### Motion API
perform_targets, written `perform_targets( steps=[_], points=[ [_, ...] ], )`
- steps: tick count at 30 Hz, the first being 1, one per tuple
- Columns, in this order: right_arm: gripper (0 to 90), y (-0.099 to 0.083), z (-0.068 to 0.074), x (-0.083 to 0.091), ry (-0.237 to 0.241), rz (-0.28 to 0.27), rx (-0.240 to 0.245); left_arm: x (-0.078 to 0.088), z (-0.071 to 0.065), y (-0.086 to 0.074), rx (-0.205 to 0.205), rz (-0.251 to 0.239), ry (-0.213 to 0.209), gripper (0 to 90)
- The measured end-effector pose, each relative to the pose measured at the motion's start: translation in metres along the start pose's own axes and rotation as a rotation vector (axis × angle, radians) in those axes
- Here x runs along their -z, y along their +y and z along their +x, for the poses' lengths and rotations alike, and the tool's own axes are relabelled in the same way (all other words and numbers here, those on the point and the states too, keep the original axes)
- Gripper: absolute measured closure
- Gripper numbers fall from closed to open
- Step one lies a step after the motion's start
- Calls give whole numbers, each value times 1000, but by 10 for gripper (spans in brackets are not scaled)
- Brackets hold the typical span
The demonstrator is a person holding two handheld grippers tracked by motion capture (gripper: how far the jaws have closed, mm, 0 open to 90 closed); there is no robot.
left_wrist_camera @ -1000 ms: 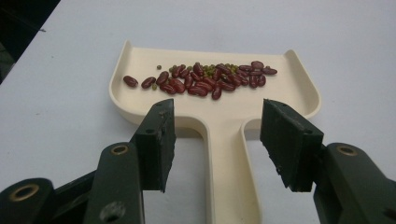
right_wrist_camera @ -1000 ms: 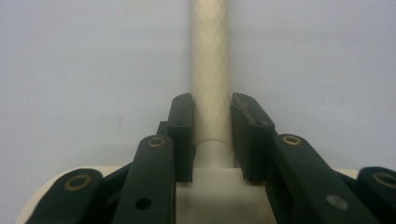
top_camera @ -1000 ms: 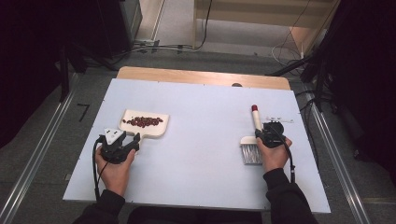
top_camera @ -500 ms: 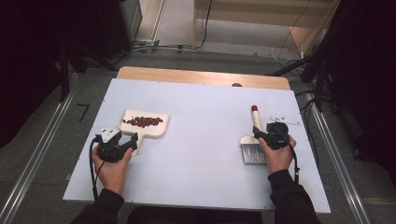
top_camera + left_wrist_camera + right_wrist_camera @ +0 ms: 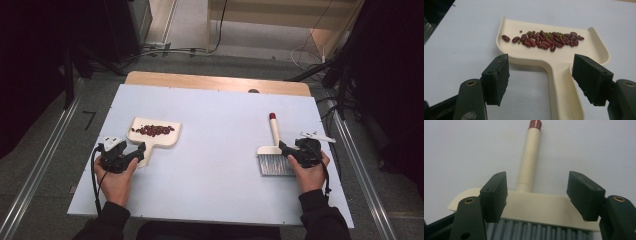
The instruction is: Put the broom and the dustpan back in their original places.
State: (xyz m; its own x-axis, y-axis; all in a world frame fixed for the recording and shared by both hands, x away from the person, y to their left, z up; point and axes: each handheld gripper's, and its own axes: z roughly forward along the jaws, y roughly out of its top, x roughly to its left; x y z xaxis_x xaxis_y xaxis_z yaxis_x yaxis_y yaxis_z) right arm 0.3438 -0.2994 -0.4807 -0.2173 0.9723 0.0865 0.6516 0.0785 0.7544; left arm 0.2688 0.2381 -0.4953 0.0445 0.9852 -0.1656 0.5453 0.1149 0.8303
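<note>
Reaching with jaws wide, the left gripper straddles the bean-laden dustpan handle while the right gripper frames the hand brush, both seemingly poised to clamp.

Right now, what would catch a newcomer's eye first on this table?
The cream dustpan at the table's left, with dark red beans in it; the open left gripper straddles its handle. At the right lies a grey-bristled brush, the open right gripper at its head.
</note>
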Motion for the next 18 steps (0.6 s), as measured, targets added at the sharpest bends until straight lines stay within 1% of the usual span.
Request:
perform_targets(
  steps=[2, 5, 7, 12, 18],
  points=[
    [309, -2, -5, 3, 10, -3, -13, 0, 1, 0, 0, 5, -2, 308],
    [303, -6, -9, 9, 5, -16, -6, 1, 2, 1, 1, 7, -12, 305],
    [297, -8, -11, 13, 11, -20, 0, 1, 3, 1, 0, 11, -18, 296],
    [295, -14, -17, 23, 6, -33, -4, 2, 6, 0, -2, 20, -26, 294],
    [295, -22, -23, 31, -2, -32, 4, 3, 9, 0, 5, 23, -34, 292]
  ],
)
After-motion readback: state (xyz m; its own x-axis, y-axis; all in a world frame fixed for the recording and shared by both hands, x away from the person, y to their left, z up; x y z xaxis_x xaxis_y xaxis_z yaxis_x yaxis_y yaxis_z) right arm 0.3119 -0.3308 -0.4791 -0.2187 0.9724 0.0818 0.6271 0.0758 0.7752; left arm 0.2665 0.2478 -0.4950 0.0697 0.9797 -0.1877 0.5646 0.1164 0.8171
